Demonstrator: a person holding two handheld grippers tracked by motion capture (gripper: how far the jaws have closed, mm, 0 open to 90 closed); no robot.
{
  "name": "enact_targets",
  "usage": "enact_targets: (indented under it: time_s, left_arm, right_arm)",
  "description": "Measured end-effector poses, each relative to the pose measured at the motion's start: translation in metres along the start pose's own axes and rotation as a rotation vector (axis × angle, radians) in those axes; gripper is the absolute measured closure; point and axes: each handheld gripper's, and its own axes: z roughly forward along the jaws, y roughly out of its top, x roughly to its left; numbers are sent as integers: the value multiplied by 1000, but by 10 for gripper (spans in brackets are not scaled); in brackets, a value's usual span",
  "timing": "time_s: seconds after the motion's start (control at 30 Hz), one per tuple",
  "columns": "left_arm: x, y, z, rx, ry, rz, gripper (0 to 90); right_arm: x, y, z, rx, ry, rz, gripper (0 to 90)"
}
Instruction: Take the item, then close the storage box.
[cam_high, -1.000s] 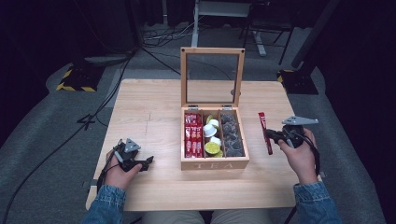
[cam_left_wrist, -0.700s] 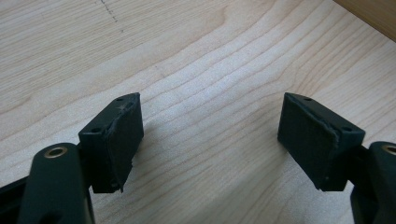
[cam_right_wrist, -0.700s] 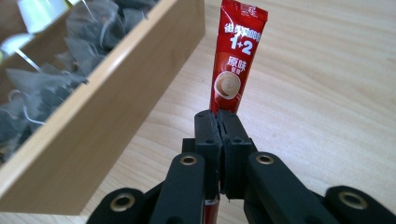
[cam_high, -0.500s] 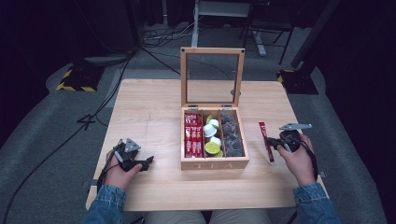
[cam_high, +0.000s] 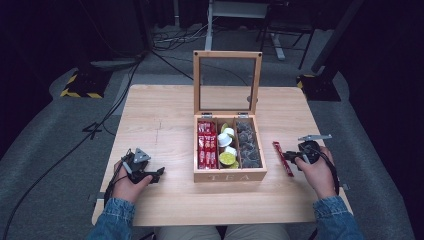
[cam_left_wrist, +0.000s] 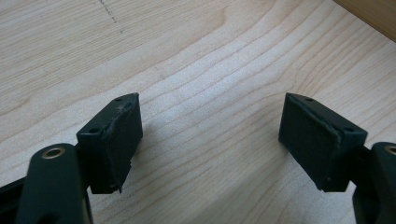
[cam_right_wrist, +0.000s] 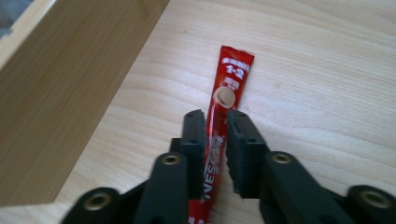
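Tabletop (cam_high: 165, 120): red sachet (cam_right_wrist: 223, 116) between right tongs (cam_right_wrist: 215, 122).

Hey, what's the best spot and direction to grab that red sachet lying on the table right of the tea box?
Probably pinch the red sachet across its narrow width near mid-length, coming down from above. It lies flat on the table, long and thin, beside the tea box, so its long edges are the faces to clamp. The right gripper already straddles it that way, its jaws just opening.
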Motion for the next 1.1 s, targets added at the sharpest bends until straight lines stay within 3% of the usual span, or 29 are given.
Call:
enact_targets:
  time_s: [0.13, 0.23, 0.4, 0.53, 0.67, 0.77, 0.87, 1.1]
  left_arm:
    - [0, 1, 1, -2, 0, -5, 210]
    - [0, 2, 2, 1, 2, -5, 203]
    - [-1, 4, 4, 4, 0, -2, 192]
    - [-1, 4, 4, 3, 0, 0, 192]
    - [-1, 4, 4, 3, 0, 0, 191]
    - [-1, 4, 5, 4, -6, 0, 187]
    - [-1, 5, 5, 16, -14, 13, 147]
    - [-1, 5, 5, 16, -14, 13, 146]
  right_arm:
    - [-1, 1, -8, -77, -15, 24, 596]
    - [0, 3, -15, -134, -26, 11, 524]
    - [6, 10, -35, -250, 23, 9, 489]
    - [14, 19, -49, -317, 38, -19, 466]
    - [23, 27, -55, -357, 55, -45, 454]
    - [30, 35, -53, -389, 125, -42, 449]
    - [33, 46, -57, -393, 114, -72, 449]
    - [45, 78, -69, -410, 106, -131, 442]
